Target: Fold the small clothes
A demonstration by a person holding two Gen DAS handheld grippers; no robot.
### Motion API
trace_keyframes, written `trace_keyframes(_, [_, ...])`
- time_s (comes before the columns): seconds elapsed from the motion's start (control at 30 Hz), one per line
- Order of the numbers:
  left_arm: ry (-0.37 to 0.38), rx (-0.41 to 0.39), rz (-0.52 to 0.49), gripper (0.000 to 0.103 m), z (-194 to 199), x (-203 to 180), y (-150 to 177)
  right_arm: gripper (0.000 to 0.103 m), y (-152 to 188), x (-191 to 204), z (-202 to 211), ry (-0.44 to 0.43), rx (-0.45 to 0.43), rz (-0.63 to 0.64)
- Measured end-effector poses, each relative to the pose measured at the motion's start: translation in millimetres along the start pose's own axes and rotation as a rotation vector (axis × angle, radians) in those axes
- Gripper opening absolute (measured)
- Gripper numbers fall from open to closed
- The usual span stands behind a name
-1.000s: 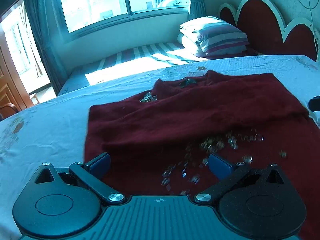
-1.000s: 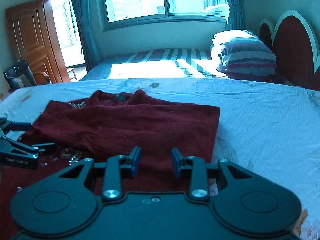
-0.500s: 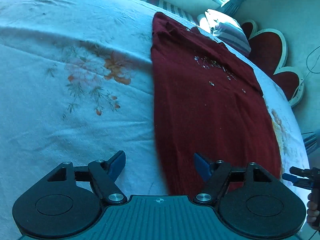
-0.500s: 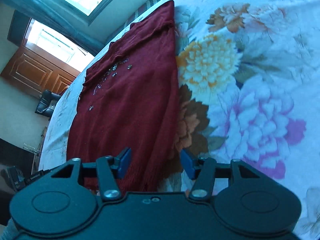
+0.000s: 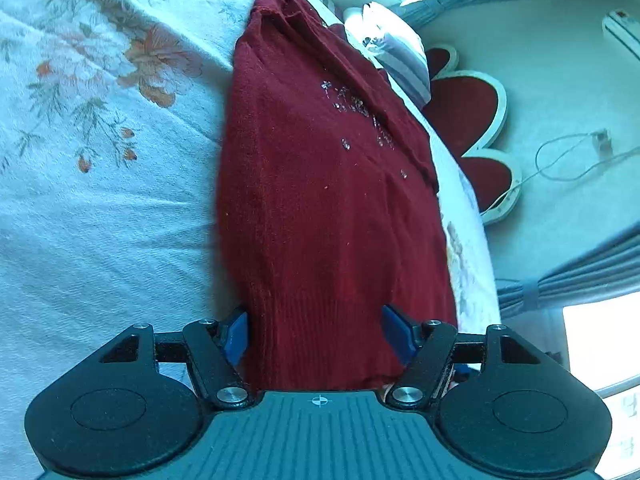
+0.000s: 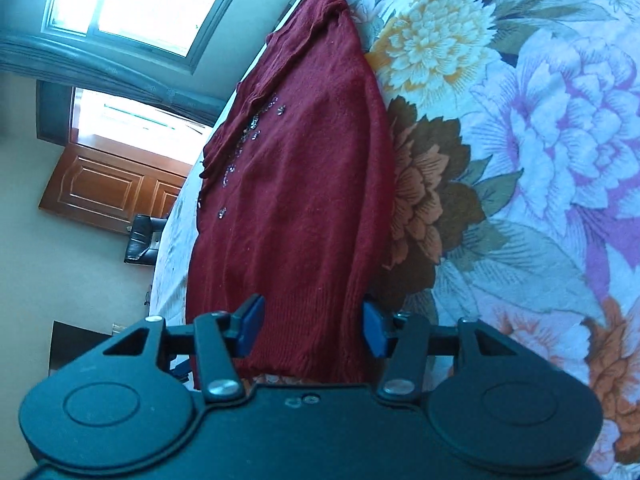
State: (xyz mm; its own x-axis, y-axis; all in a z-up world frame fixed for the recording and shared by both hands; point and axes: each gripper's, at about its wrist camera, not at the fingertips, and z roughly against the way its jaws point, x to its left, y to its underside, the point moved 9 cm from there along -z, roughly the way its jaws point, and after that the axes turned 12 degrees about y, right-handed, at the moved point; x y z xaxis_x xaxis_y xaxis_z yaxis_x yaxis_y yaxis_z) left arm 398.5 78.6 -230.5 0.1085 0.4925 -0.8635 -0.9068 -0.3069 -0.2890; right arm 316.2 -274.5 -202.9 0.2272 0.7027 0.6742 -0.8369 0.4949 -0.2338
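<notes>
Sweater (image 5: 328,208) of dark red knit lies flat on the flowered bedspread (image 5: 100,184), folded into a long narrow strip whose ribbed hem sits nearest both cameras and whose collar end points toward the far side of the bed. A scatter of small shiny beads (image 5: 352,104) crosses its upper half.

The left gripper (image 5: 320,334) straddles one corner of the hem; its jaws have just been closing, with the cloth between the blue pads (image 5: 236,338), but a gap shows on the right side and they do not press on it. The right gripper (image 6: 314,326) sits over the other hem corner, jaws also just closing a little and apart, knit between them and unpinched.

Beyond the sweater, the left view shows a striped pillow (image 5: 400,56), a red scalloped headboard (image 5: 468,116) and a cable (image 5: 568,156) on the wall. The right view shows a window (image 6: 148,4), a wooden door (image 6: 108,188) and a dark chair (image 6: 142,240).
</notes>
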Motion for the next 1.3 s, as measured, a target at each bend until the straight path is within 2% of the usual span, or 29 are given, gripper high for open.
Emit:
trace_keyframes(0.03, [0.010, -0.001, 0.017, 0.049, -4.0, 3.1, -0.2, 0.050, -1.5, 2.0, -4.0, -0.012, -0.001, -0.015])
trace_keyframes(0.07, [-0.007, 0.007, 0.028, 0.026, -9.0, 9.1, 0.8, 0.047, -2.6, 3.6, -7.4, -0.018, 0.000, -0.020])
trace_keyframes(0.1, [-0.019, 0.011, 0.033, 0.011, -11.4, 13.5, 1.1, 0.043, -3.9, 6.0, -11.6, -0.017, 0.001, -0.016])
trace_keyframes(0.13, [-0.020, 0.005, 0.043, 0.007, -11.5, 17.7, 0.9, 0.037, -5.7, 8.1, -15.1, -0.012, 0.002, -0.006])
trace_keyframes(0.17, [-0.005, -0.004, 0.054, 0.006, -10.2, 20.5, 1.2, 0.032, -7.9, 8.9, -17.4, -0.004, 0.001, 0.002])
trace_keyframes(0.23, [-0.015, -0.050, 0.033, 0.003, -2.6, 21.7, -0.2, 0.007, -11.9, 6.3, -20.0, 0.051, -0.002, 0.026])
trace_keyframes(0.27, [-0.030, -0.080, 0.024, 0.003, 4.0, 22.2, -1.5, 0.007, -12.9, 6.3, -20.2, 0.072, -0.011, 0.053])
trace_keyframes(0.33, [-0.015, -0.131, 0.031, 0.003, 19.5, 20.4, -3.3, 0.007, -15.1, 11.9, -13.7, 0.031, -0.025, 0.075])
trace_keyframes(0.4, [-0.070, -0.108, 0.014, 0.003, 22.9, 28.1, 0.6, 0.007, -16.6, 24.3, 0.8, -0.023, -0.057, 0.104])
trace_keyframes(0.43, [-0.057, -0.101, 0.023, 0.003, 20.6, 32.5, 1.8, 0.007, -18.8, 22.5, 3.8, -0.020, -0.067, 0.099])
trace_keyframes(0.5, [-0.029, -0.100, 0.059, 0.003, 21.1, 35.9, -3.0, 0.003, -20.7, 2.0, -8.3, 0.074, -0.029, 0.069])
trace_keyframes(0.57, [-0.050, -0.085, 0.030, 0.003, 19.4, 31.0, -6.0, 0.007, -22.1, -8.3, -14.1, 0.044, 0.002, -0.001])
trace_keyframes(0.63, [-0.038, -0.094, 0.018, 0.003, 19.0, 23.7, -10.1, 0.007, -22.6, -2.7, -11.0, 0.054, -0.013, 0.029])
trace_keyframes(0.73, [0.006, -0.134, -0.003, 0.003, 27.8, 9.4, -22.1, 0.007, -27.3, 14.2, -2.1, 0.001, -0.045, 0.055])
trace_keyframes(0.9, [0.062, -0.179, -0.090, 0.003, 23.1, -35.4, -69.7, 0.007, -57.6, 52.2, 18.9, -0.056, -0.112, 0.131])
trace_keyframes(1.07, [0.083, -0.224, -0.143, 0.003, -1.3, -66.8, -143.2, 0.007, -118.1, 93.3, 26.4, -0.078, -0.172, 0.205])
trace_keyframes(1.3, [0.083, -0.304, -0.130, 0.003, -53.8, -63.9, -253.9, 0.007, -220.0, 131.2, -2.1, -0.115, -0.210, 0.240])
